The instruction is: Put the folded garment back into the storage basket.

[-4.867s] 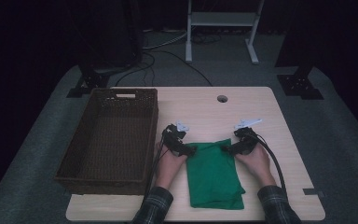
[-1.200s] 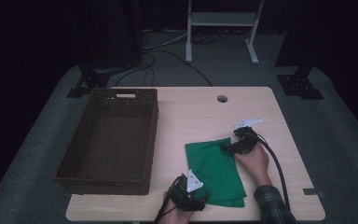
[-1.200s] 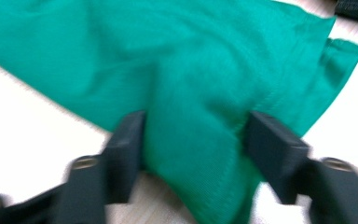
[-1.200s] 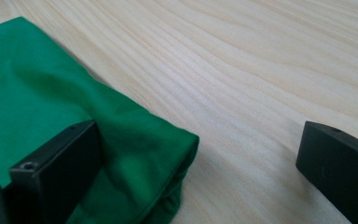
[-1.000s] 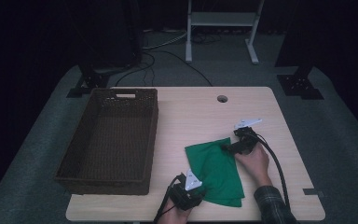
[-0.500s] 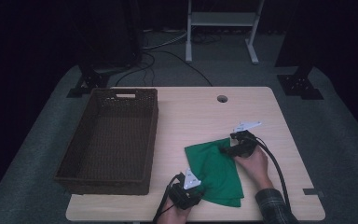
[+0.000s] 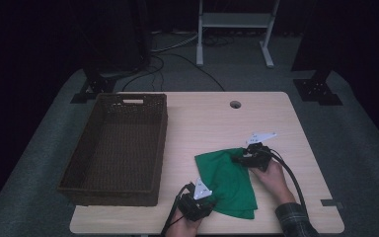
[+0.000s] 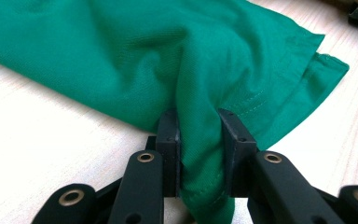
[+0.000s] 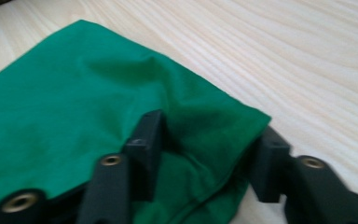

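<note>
Table: a pale wooden table (image 7: pixel 202 123) with a round cable hole (image 7: pixel 235 104) near its far edge.
Basket: a dark brown woven wicker basket (image 7: pixel 79 173), rectangular with a handle slot in its far wall, sits on the left half of the table.
Cloth: a folded green fabric cloth (image 7: pixel 227 180) lies on the near right part of the table, right of the basket and apart from it; its far end is rumpled and lifted a little.
Left gripper: the black two-jaw left gripper (image 7: pixel 205 200) is at the table's near edge, at the cloth's near left corner. In its own view the jaws are pinching a bunched fold of the cloth (image 8: pixel 198 140) between their pads.
Right gripper: the black right gripper (image 7: pixel 242 159) is at the cloth's far right corner. In its own view the jaws stand spread, with the cloth's corner (image 9: pixel 200 140) draped between and over them; not clamped tight, from what I can see.
Hands: the right hand (image 7: pixel 271 173) wraps its gripper from behind, plaid sleeve (image 7: pixel 296 222) at the wrist.
</note>
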A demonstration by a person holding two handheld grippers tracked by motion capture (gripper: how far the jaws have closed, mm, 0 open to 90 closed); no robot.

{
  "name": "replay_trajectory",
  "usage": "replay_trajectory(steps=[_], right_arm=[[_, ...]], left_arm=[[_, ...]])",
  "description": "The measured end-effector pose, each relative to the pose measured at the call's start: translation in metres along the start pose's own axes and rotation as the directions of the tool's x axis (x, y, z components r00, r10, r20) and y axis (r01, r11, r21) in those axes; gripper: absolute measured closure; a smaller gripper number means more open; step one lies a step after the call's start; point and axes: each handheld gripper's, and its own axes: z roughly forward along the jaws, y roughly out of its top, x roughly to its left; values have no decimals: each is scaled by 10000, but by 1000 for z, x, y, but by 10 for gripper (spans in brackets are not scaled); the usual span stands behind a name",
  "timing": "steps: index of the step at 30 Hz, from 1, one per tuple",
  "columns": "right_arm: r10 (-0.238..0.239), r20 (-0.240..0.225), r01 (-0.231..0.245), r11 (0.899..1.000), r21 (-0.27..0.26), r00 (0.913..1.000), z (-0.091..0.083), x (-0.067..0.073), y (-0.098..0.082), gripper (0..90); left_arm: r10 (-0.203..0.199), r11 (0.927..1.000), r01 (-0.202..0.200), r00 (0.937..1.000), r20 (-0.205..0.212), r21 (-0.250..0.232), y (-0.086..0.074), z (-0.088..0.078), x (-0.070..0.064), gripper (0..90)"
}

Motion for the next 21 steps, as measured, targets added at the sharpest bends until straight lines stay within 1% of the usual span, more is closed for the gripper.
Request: replay_trajectory(steps=[7,9,12,16,17,18,19,21], right_arm=[[264,-192,-262,9996,95,9995,-1,2,1,708],[421,-129,-419,9990,171,9990,-1,3,2,736],[658,84,-661,9974,300,9978,-1,6,3,750],[904,373,-920,9948,441,9952,-1,9,6,757],[989,443,-1010,9937,477,9941,-1,10,7,757],[1071,512,-1098,9925,532,9929,-1,11,7,758],[1105,576,-1137,9920,556,9922,-1,12,8,760],[1219,771,-1271,9896,674,9895,-1,15,10,760]], left_arm=[[-52,10000,52,10000,0,-3,0,0,0,733],[-142,9999,142,9999,-12,-30,0,0,1,741],[-223,9996,221,9997,-86,-172,-1,-1,2,753],[-331,9971,323,9994,-108,-692,-1,-5,2,760],[-331,9971,323,9994,-108,-692,-1,-5,2,760],[-349,9959,341,9994,-86,-841,-1,-6,3,760],[-407,9930,398,9991,-64,-1115,-1,-9,4,760],[-434,9887,423,9991,-41,-1435,-1,-11,5,760]])
